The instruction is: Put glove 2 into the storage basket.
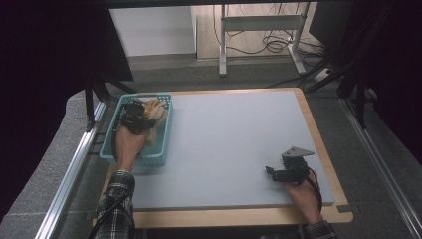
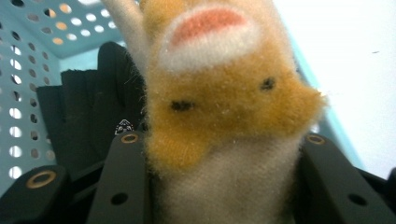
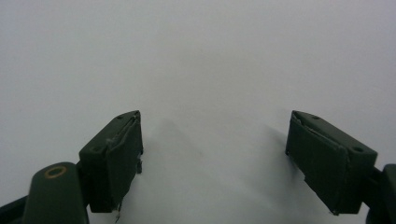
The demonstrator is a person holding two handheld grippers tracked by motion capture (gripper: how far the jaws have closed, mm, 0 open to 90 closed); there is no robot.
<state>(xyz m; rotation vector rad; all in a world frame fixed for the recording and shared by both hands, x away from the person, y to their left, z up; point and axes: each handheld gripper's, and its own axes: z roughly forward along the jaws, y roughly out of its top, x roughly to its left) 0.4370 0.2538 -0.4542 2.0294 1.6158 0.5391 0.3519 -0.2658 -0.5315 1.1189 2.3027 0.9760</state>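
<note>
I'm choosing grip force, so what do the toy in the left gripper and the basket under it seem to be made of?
The plush toy, clamped in the left gripper, looks like soft fabric: fuzzy orange and cream pile, with stray fibres at its edges. Its filling can't be seen. The basket looks like rigid moulded plastic: smooth, slightly glossy teal walls pierced by regular round holes.

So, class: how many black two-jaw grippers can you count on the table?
2. The left gripper is in the teal perforated plastic basket, clamping a tan plush toy; the right gripper rests open on the grey mat.
</note>
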